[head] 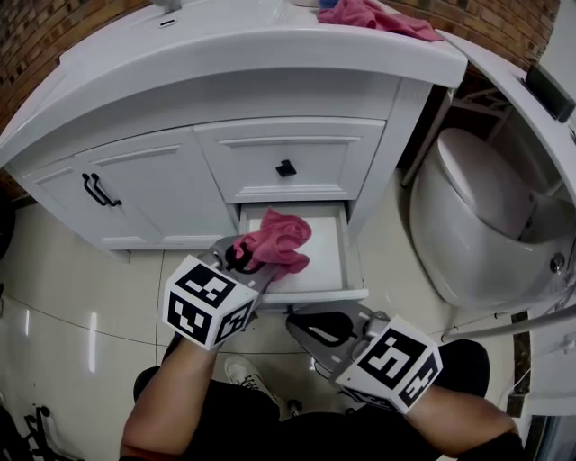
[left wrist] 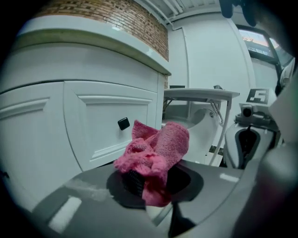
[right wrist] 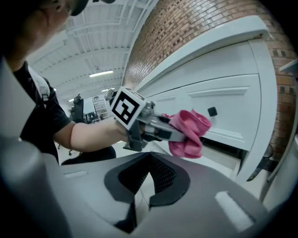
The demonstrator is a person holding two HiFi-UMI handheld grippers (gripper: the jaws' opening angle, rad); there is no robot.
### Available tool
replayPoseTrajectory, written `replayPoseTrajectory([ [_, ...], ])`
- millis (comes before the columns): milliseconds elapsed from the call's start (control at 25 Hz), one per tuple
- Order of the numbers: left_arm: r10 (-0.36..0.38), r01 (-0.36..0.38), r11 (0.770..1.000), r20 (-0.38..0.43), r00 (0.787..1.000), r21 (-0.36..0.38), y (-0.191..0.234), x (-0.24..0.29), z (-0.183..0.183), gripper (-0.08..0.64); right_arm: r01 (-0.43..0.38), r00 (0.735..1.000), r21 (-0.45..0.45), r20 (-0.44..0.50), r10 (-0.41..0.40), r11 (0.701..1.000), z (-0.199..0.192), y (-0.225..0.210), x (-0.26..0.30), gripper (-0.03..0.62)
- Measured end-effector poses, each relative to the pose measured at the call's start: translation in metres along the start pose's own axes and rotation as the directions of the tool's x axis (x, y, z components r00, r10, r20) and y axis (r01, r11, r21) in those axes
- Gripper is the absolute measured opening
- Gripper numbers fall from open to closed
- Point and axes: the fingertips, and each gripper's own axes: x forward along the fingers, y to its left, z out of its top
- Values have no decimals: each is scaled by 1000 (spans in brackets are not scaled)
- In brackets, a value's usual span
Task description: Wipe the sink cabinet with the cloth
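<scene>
Left gripper (head: 245, 258), closest under the head camera, is clenched on a bunched pink cloth (head: 281, 239). Its own view shows the cloth (left wrist: 156, 151) pinched between the jaws and bulging above them. The cloth is held over the open bottom drawer (head: 347, 257) of the cabinet (head: 153, 194); contact with the drawer floor cannot be confirmed. Right gripper (head: 317, 326) sits just in front of the drawer's front edge, jaws closed together on nothing. Above the open drawer a shut drawer carries a black knob (head: 285, 168); left of it is a door with a black handle (head: 101, 190). A second cloth (head: 371, 15), also pink, lies on the countertop (head: 270, 40). A toilet (head: 477, 225) stands right of the cabinet
</scene>
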Motion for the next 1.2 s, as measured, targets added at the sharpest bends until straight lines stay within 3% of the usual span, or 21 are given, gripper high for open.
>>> replayPoseTrajectory([
  [240, -4, 6, 1000, -137, 991, 10, 18, 67, -23, 94, -30, 999, -9, 43, 30, 1000, 10, -12, 16, 8],
  [640, -57, 64, 998, -320, 946, 10, 29, 163, -60, 92, -84, 996, 74, 35, 82, 994, -9, -50, 15, 8],
  [1000, -96, 97, 995, -376, 922, -18, 31, 211, -73, 92, -100, 994, 85, 57, 96, 991, -7, -78, 7, 8],
  [1200, -72, 75, 997, -407, 910, -10, 38, 216, -78, 92, -115, 992, 102, 68, 108, 988, -5, -85, 9, 8],
])
